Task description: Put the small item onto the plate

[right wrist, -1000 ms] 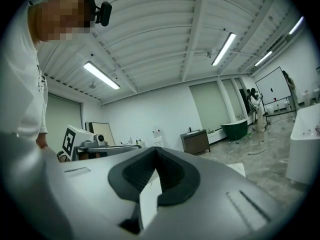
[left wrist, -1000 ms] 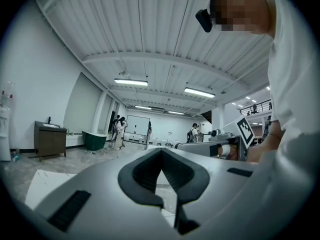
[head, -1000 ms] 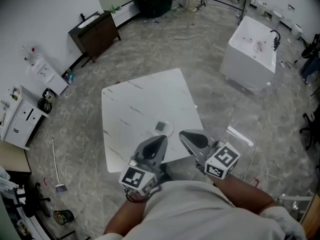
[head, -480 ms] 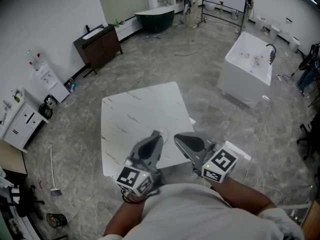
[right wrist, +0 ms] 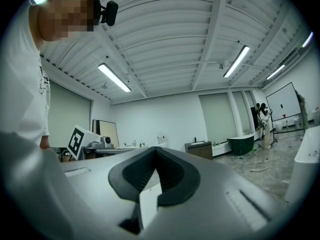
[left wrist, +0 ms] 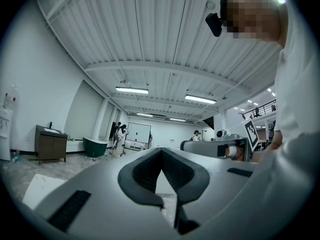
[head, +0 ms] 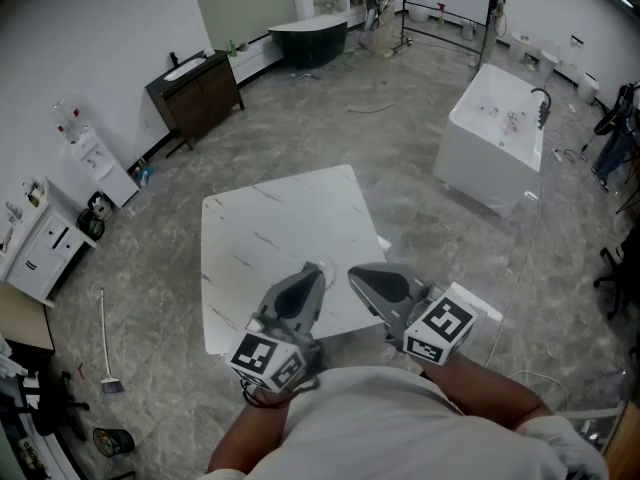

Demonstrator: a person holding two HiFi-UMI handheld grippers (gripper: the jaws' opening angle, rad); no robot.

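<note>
A white marble table stands below me in the head view. Just past the left gripper's tip, only a thin arc of the clear plate shows. The small item is hidden behind that gripper. My left gripper hangs over the table's near edge with its jaws shut and nothing between them. My right gripper is beside it, tip over the same edge. It is also shut and empty. Both gripper views look up at the ceiling and across the room, not at the table.
A white bathtub stands on the floor to the far right. A dark cabinet and a dark green tub line the back wall. White cabinets and a broom are at the left. People stand far off.
A second ago the plate with a grey item on it showed beyond the grippers; the left gripper now covers it. Over the last half second almost nothing has moved.
</note>
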